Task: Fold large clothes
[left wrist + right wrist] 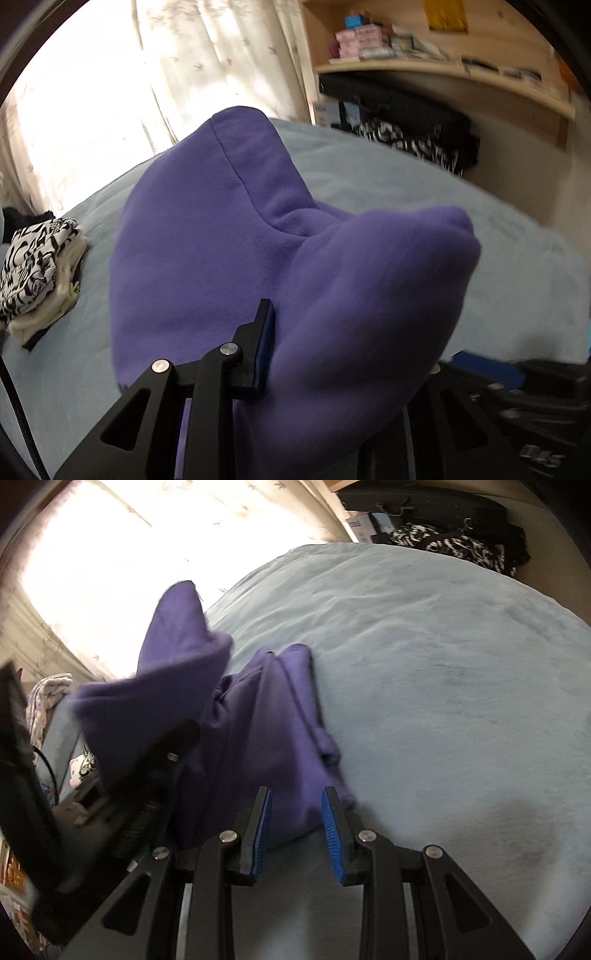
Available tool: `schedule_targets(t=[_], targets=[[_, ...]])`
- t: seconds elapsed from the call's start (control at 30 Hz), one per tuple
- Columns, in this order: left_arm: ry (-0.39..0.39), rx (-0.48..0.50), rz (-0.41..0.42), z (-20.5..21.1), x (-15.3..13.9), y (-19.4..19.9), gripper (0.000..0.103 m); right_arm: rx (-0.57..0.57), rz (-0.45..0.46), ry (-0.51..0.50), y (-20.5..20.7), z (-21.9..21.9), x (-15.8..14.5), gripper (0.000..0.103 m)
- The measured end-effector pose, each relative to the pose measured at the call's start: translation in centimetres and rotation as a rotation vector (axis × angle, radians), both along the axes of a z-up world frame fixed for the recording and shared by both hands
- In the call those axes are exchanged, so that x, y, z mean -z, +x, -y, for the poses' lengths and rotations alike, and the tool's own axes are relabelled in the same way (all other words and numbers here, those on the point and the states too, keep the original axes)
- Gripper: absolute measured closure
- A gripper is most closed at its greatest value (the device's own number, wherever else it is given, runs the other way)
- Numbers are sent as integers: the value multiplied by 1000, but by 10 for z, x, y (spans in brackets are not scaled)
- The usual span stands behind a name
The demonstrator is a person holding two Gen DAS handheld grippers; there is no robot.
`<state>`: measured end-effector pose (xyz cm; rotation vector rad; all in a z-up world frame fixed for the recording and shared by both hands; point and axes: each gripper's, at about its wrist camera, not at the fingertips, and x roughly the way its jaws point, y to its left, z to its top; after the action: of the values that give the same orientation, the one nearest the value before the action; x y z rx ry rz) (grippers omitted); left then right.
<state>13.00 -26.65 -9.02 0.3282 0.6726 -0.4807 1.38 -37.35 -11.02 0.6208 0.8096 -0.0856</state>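
Note:
A large purple fleece garment (229,236) fills the left wrist view, lifted above the pale blue bed (406,192). My left gripper (295,343) is shut on a thick bunch of it; only its left finger (264,343) shows, the other is buried in cloth. In the right wrist view the garment (266,731) hangs from the left gripper (162,760) at the left and trails onto the bed (443,664). My right gripper (295,830) is open just in front of the garment's lower edge, with nothing between its blue pads.
A folded stack of black-and-white and cream clothes (40,273) lies on the bed at the left. Curtains (147,74) hang behind. A wooden shelf (443,70) and dark bags (406,122) stand beyond the bed's far right edge.

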Motion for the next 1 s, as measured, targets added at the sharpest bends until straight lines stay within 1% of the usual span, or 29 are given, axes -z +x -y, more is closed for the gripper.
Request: schedule_targets(t=[0.03,0.1,0.2,0.23,0.27,0.3,0.33,0.43,0.47,0.57,0.73,0.8,0.83,0.9,0.93,1.0], targets=[[25,3,-9,6,9,2,80,7,-4,3,-2,3,1,75],[50,8,-19,13,18,5,78,15,-15,0,-2,6,2,75],[76,26,-16,20,25,6,72,23,-28,-4,-2,10,6,75],[72,36,-17,20,24,5,67,25,-31,-4,-3,11,7,75],[65,47,-22,20,23,5,59,26,-32,-4,-3,12,8,75],[54,56,-29,18,22,4,55,27,-32,-4,-5,13,8,75],[43,66,-37,17,20,5,48,29,-32,-4,-5,13,8,75],[17,90,-44,15,14,3,37,32,-30,-4,-4,14,7,75],[4,105,-49,13,11,3,34,32,-28,-4,-5,13,7,75],[-28,137,-69,7,7,4,28,28,-21,-11,-4,12,4,75],[-109,170,-136,-5,0,9,26,21,-14,-24,-4,10,0,75],[-163,194,-188,-12,-5,12,23,24,-13,-28,-4,11,-1,75],[-200,215,-222,-15,-7,13,19,24,-12,-28,-4,11,-2,75],[-260,248,-277,-18,-11,14,16,25,-10,-34,-3,12,-5,75],[-282,263,-302,-20,-13,14,14,23,-8,-37,-3,12,-6,75],[-313,270,-326,-24,-17,14,13,21,-5,-45,-2,12,-9,75]])
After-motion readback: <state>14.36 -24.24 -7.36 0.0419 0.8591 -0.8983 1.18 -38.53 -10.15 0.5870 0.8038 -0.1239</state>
